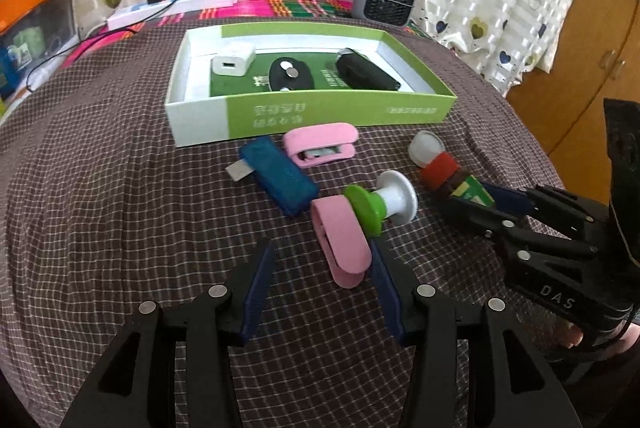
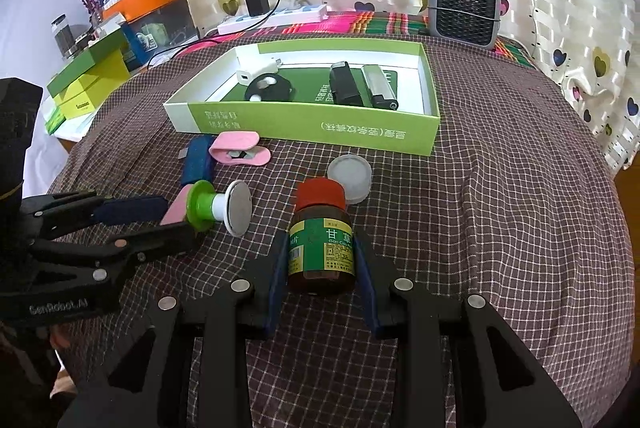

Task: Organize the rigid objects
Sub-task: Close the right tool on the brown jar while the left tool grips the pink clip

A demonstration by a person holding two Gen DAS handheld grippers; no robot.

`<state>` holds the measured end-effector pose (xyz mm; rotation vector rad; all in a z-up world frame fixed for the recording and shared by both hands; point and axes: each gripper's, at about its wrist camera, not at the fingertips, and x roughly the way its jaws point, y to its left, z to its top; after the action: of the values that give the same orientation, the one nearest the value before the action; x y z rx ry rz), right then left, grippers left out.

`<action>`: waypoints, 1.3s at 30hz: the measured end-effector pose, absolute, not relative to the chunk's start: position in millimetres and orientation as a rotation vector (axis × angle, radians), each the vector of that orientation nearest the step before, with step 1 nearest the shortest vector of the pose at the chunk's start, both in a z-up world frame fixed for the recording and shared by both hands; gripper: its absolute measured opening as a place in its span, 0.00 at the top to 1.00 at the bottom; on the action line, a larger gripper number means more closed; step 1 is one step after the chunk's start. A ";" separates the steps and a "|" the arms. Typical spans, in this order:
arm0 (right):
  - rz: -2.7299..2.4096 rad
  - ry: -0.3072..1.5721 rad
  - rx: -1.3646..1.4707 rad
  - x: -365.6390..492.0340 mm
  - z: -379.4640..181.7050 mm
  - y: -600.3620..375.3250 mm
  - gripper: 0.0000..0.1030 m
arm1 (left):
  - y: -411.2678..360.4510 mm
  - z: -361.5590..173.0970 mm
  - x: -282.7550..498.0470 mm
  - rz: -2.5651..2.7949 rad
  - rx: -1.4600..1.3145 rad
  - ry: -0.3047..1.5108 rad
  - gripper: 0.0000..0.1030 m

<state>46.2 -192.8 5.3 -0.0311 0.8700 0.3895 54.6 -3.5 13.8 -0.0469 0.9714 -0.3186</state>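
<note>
Right wrist: green box (image 2: 304,129) holds white charger (image 2: 256,69).

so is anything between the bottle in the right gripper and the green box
One thing: the white cap lies on the cloth just beyond the bottle, roughly on the line to the green box. The right gripper is closed on the bottle, so lifting it over the cap and the box's near wall should probably clear both.

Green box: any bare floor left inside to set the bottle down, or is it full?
The green box has bare white floor along its back wall and right end, beside the silver lighter. Its middle is crowded: white charger, black disc, black case. The right gripper holds the brown bottle.
</note>
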 end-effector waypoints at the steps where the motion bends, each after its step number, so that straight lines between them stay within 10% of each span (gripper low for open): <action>1: 0.389 0.870 -0.031 45.9 5.3 -193.1 0.68 | -1.3 13.7 54.6 -0.312 -0.047 0.971 0.53; 28: 0.367 0.864 -0.028 43.7 3.1 -200.9 0.68 | -12.3 9.4 70.3 -0.270 0.047 0.931 0.54; 39: 0.372 0.858 -0.024 43.7 3.3 -201.6 0.68 | -11.5 8.9 71.2 -0.275 0.041 0.919 0.72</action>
<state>43.7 -201.6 3.3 -0.0245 0.8582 0.3723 71.2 -11.5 8.9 0.0406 0.9193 -0.2751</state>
